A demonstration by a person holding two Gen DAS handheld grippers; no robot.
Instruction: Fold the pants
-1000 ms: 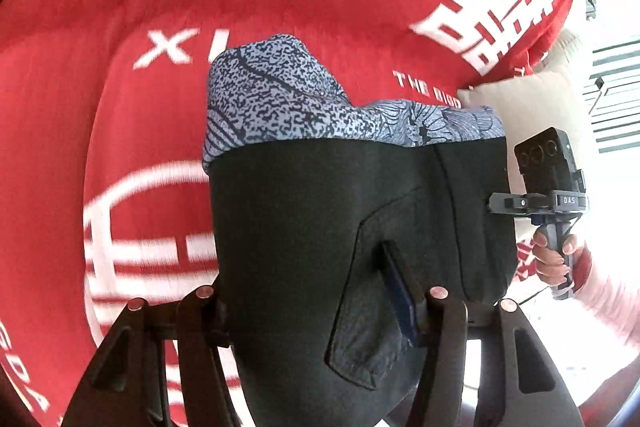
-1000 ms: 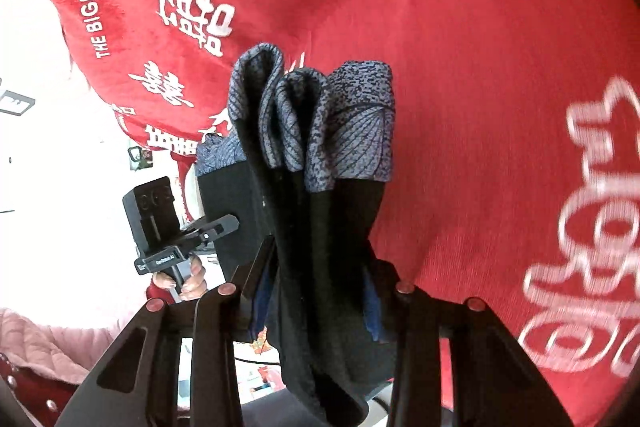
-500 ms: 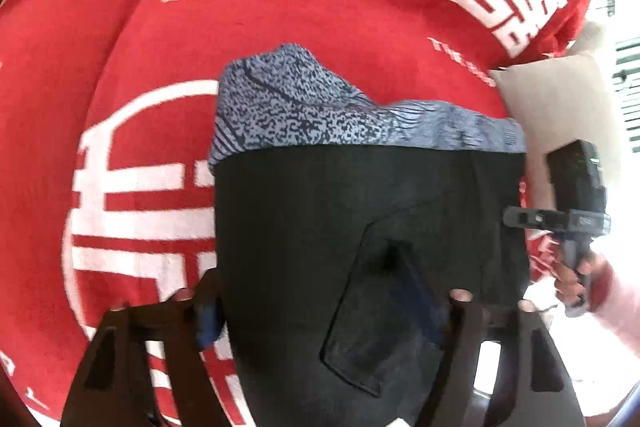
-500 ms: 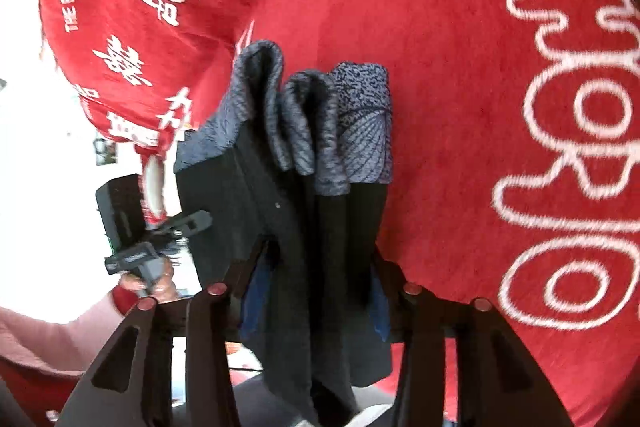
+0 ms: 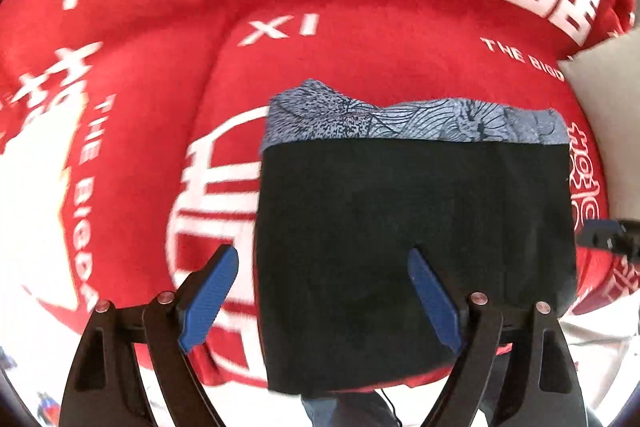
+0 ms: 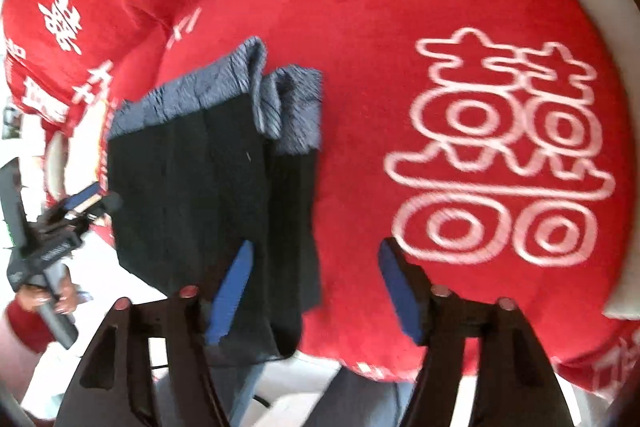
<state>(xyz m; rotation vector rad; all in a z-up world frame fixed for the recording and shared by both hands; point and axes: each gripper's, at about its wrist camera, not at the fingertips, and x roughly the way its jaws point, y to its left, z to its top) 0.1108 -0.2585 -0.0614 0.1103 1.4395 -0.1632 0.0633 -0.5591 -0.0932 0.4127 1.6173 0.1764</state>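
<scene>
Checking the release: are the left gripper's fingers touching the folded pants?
Apart. In the left wrist view the left gripper is open; both blue fingers stand clear above the pants.

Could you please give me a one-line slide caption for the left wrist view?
Left tool open above folded black pants with a blue patterned waistband, lying on a red sofa cover.

A red plush cover [image 5: 360,59] printed with white characters and English lettering spreads over cushions; a cream pillow [image 5: 612,99] sits at its right edge
</scene>
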